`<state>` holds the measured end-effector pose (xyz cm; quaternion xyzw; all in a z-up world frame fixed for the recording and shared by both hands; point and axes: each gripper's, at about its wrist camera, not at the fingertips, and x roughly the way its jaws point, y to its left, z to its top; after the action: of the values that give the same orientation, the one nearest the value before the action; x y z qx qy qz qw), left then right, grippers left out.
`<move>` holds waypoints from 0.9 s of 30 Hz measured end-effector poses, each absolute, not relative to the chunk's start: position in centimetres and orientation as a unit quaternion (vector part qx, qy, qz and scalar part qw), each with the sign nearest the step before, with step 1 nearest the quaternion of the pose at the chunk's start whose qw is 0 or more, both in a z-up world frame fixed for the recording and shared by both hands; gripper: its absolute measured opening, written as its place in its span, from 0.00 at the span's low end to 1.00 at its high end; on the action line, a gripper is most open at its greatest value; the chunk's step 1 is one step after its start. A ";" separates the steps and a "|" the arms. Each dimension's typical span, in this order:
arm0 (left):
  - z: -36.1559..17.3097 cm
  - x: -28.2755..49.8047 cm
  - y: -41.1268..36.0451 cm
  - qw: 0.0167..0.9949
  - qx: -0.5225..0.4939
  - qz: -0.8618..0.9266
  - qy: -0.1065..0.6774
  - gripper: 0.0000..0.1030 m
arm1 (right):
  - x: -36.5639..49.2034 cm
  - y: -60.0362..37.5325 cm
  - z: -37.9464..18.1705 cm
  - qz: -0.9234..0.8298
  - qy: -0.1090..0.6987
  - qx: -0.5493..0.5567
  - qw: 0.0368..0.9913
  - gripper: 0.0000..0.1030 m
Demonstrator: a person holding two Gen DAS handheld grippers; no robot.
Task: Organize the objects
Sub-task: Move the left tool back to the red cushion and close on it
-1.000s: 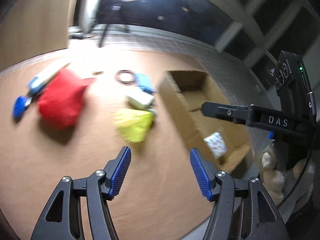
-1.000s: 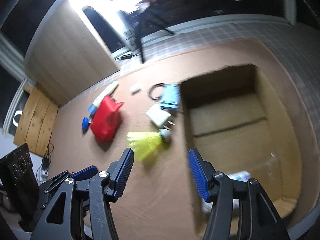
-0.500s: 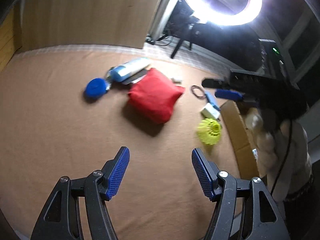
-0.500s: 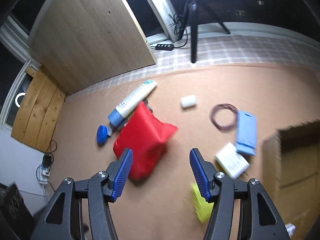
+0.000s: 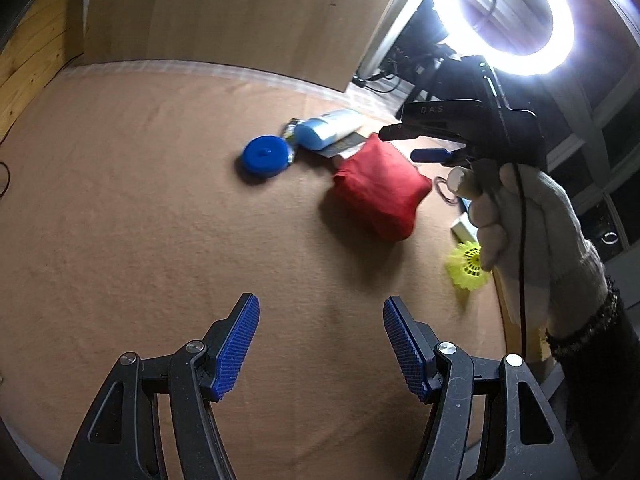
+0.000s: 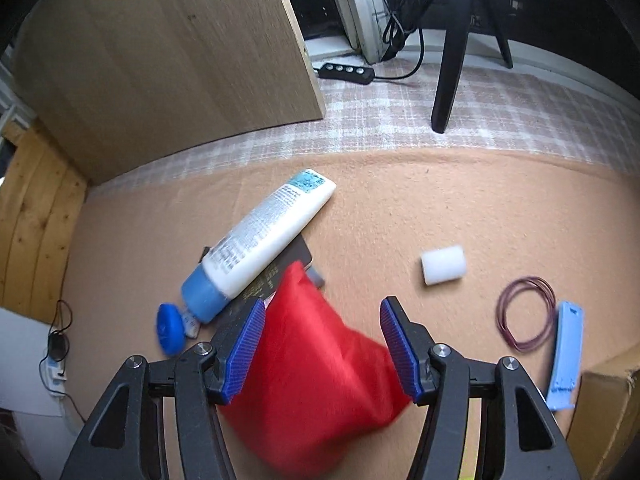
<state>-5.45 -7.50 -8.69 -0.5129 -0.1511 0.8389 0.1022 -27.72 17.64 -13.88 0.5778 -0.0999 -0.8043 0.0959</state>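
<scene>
- Fingers of the left gripper (image 5: 320, 344) stand wide apart with only bare brown mat (image 5: 120, 240) between them; nothing is held.
- Fingers of the right gripper (image 6: 322, 350) are spread over the red pouch (image 6: 316, 372), which shows between the blue pads (image 6: 244, 348); whether the pads touch it cannot be told, and from the left wrist view this gripper (image 5: 404, 142) hangs above the pouch (image 5: 380, 192), apart from it.
- A gloved hand (image 5: 520, 216) holds the right gripper.
- The white tube with a blue cap (image 6: 260, 240) lies tilted just behind the pouch, resting on a dark flat card (image 6: 280, 276).
- A blue round disc (image 6: 170, 330) lies near the tube's cap.
- A small white block (image 6: 443, 265), a coil of purple wire (image 6: 526, 314) and a light blue clip (image 6: 564, 356) lie to the right, the wire just beside the clip.
- A yellow shuttlecock (image 5: 466, 266) sits near the edge of the cardboard box (image 6: 608, 412).
</scene>
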 end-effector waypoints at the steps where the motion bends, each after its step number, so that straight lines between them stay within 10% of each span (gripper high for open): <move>1: -8.7 -5.4 -7.8 0.101 -0.513 0.839 -0.153 0.66 | -28.0 17.5 -14.2 -0.803 -0.095 0.581 0.094 0.54; 27: -11.5 -6.2 -4.2 0.147 -0.544 0.813 -0.146 0.66 | -17.0 19.5 -17.3 -0.725 -0.214 0.639 0.139 0.55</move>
<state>-6.16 -4.24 -11.46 -0.5444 -0.1463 0.8128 0.1471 -17.00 19.51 -17.34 0.6394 -0.2139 -0.7254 0.1385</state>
